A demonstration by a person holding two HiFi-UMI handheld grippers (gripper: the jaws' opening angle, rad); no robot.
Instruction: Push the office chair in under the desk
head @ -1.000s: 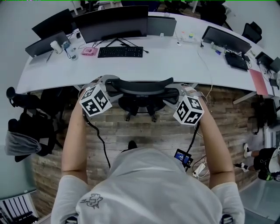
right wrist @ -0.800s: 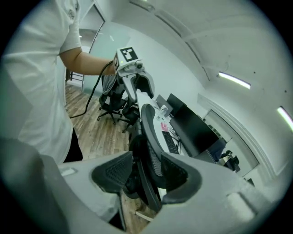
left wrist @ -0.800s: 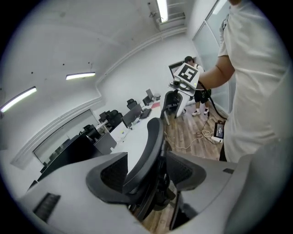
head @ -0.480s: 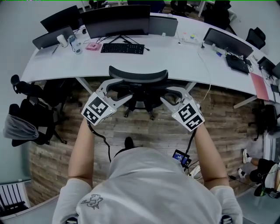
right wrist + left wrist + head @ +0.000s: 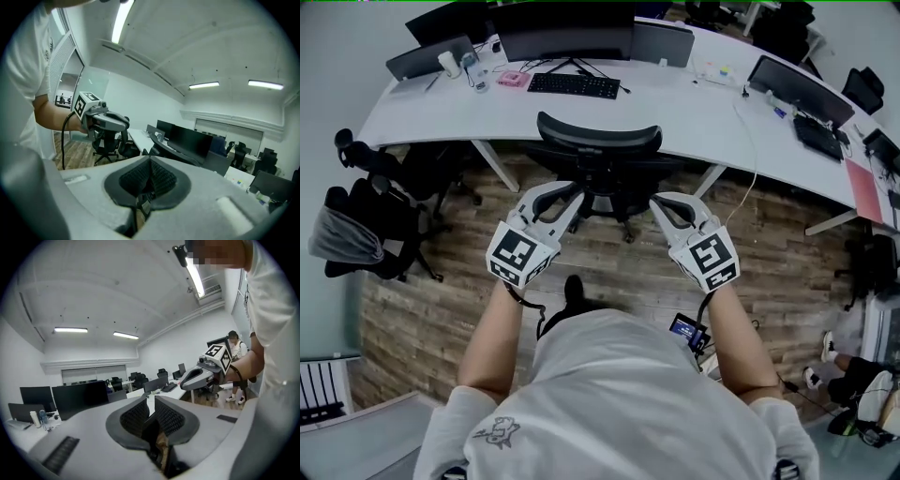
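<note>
The black office chair [image 5: 598, 141] stands with its backrest at the white curved desk's [image 5: 675, 117] front edge, its seat and base partly under the top. Both grippers hang over the wood floor, short of the chair and touching nothing. My left gripper [image 5: 563, 194] is closing, a narrow gap still between its pads [image 5: 136, 416] and nothing in it. My right gripper [image 5: 663, 202] is shut, its ribbed pads [image 5: 140, 177] together and empty. The left gripper view shows the right gripper [image 5: 200, 377]; the right gripper view shows the left gripper [image 5: 107, 121].
On the desk are a keyboard [image 5: 575, 85], monitors [image 5: 567, 39] and a pink item [image 5: 514, 80]. Other black chairs with a grey bag [image 5: 342, 234] stand at the left. A small device [image 5: 687, 330] and cables lie on the floor by the person's right side.
Both grippers have drawn back from the sides of the chair's backrest toward the person. Their jaws have narrowed, the right pair fully.
</note>
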